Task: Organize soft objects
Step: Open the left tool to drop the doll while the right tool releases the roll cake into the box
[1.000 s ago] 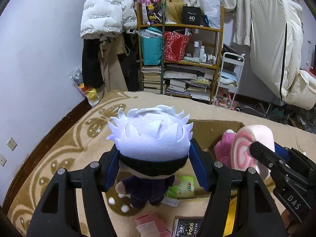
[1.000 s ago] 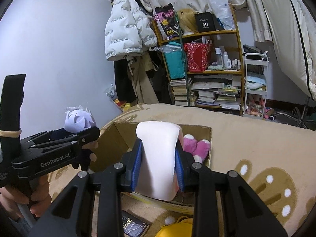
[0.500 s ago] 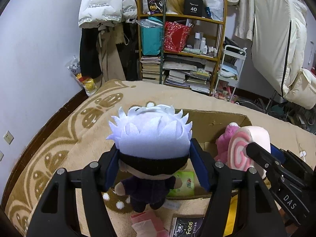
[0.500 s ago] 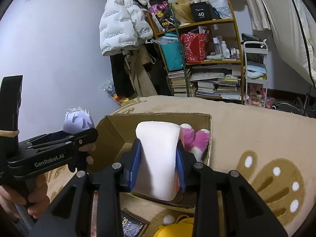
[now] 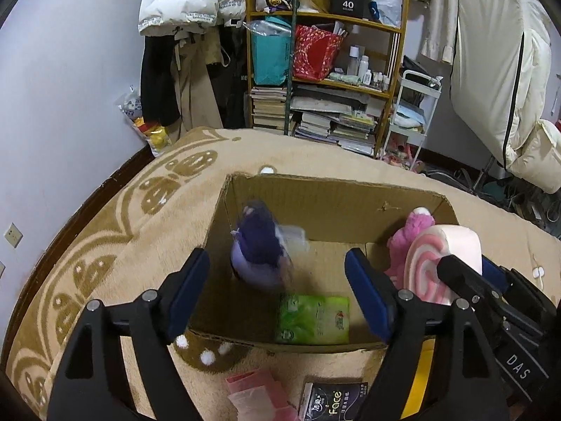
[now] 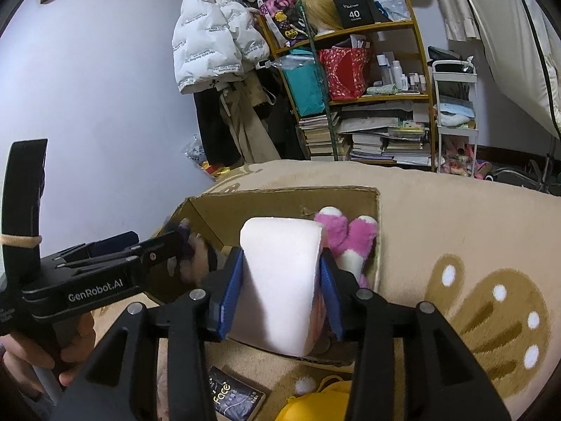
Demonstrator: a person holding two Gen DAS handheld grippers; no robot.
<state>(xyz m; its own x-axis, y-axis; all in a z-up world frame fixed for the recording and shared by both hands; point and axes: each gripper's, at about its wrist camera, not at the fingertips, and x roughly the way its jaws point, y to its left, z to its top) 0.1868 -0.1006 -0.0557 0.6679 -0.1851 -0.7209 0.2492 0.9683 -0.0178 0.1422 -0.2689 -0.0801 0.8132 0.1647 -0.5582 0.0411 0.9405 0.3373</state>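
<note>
A cardboard box [image 5: 329, 193] lies open on the beige rug. My left gripper [image 5: 277, 296] is open above the box's near left part. The white-haired doll in dark clothes [image 5: 261, 249] is blurred, upside down inside the box at the left. A pink plush [image 5: 412, 235] sits in the box's right corner, also in the right wrist view [image 6: 345, 240]. My right gripper [image 6: 282, 293] is shut on a pink swirl-roll cushion [image 6: 280, 280] over the box's near right edge; it shows in the left wrist view [image 5: 440, 263].
A green tissue pack [image 5: 312, 319] lies in the box's near part. A black Face pack [image 5: 331, 401], a pink packet [image 5: 256, 396] and a yellow object [image 6: 315, 403] lie on the rug in front. A cluttered shelf [image 5: 326, 70] and hanging coats stand behind.
My left gripper opened and the doll dropped out of it into the box. Both grippers moved forward over the box. The right gripper still holds the cushion.
</note>
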